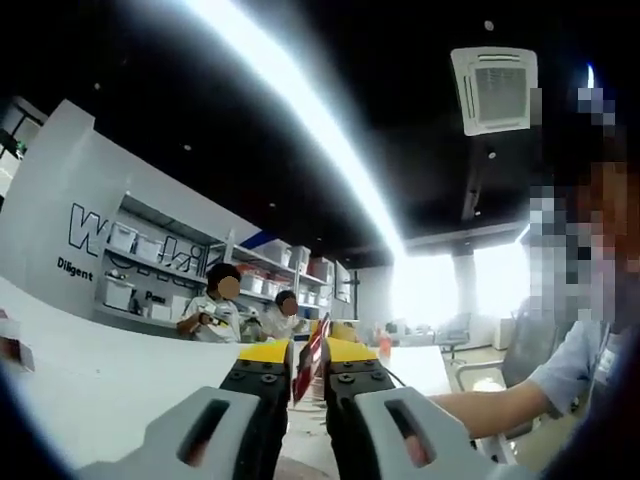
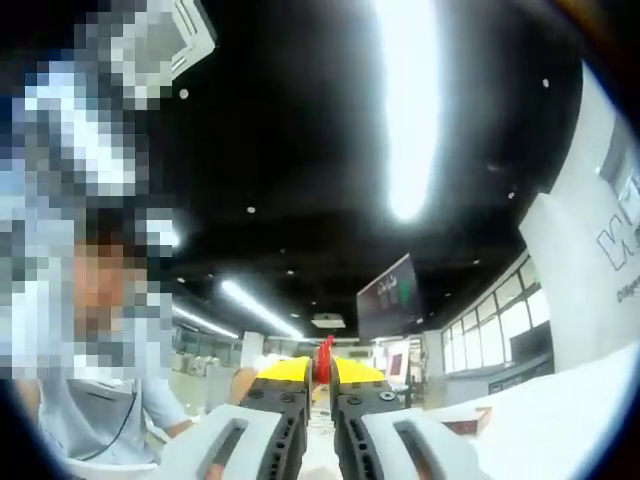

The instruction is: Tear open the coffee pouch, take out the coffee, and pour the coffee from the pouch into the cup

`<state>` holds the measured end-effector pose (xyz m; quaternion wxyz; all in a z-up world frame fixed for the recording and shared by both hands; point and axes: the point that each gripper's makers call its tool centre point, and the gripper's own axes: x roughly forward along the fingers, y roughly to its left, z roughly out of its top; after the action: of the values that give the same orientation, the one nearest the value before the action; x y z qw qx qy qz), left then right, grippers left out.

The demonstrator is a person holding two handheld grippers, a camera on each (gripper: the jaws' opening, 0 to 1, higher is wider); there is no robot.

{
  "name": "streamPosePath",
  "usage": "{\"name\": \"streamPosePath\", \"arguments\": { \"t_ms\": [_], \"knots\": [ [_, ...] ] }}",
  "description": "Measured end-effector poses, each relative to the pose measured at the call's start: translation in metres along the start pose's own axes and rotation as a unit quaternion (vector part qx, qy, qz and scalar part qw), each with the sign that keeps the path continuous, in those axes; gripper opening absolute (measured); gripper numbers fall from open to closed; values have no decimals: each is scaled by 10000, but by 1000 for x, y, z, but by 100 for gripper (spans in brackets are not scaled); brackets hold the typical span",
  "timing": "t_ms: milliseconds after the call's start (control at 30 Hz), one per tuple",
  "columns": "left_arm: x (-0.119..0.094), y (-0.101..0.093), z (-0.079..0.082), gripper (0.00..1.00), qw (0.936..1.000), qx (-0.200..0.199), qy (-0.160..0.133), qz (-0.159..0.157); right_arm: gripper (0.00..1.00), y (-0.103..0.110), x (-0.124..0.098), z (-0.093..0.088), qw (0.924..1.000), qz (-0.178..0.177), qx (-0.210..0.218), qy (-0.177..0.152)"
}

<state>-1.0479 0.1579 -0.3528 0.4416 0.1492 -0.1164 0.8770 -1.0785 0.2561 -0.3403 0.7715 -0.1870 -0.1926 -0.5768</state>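
Left gripper point(image 1: 309, 362) — red pouch point(image 1: 316, 345) between its jaws

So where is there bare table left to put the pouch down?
Left gripper view: a wide bare stretch of table left of the left gripper, which pinches the pouch. A small box sits at the far left edge. To the right a person's arm crowds it. Right gripper view: bare table beyond a small box.
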Motion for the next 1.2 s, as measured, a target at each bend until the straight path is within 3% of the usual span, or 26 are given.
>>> {"name": "streamPosePath", "arguments": {
  "t_ms": [367, 467, 600, 767, 900, 1000, 1200],
  "knots": [
    [1, 0, -3, 14, 10000, -33, 21, 0, 8, 4, -1, 10, 9998, -17, -33, -175],
    [1, 0, -4, 14, 10000, -64, 40, -16, 8, 6, -5, 20, 9993, 44, 9, -376],
    [1, -2, -5, 14, 10000, -57, 52, -15, 8, 5, -2, 17, 9996, 32, 19, -283],
    [3, 0, -2, 14, 10000, -81, 51, -26, 8, 8, 12, 10, 9999, 55, -14, -104],
    [6, -4, -3, 16, 9998, -25, 141, -103, 8, 14, 27, 11, 9996, 30, -201, -180],
    [9, -4, -8, 16, 9996, 32, 230, -141, 8, 28, 39, 11, 9991, 269, -267, -182],
    [13, -10, -12, 17, 9994, 94, 254, -235, 8, 37, 53, 4, 9988, 344, -353, -72]
  ]
}}
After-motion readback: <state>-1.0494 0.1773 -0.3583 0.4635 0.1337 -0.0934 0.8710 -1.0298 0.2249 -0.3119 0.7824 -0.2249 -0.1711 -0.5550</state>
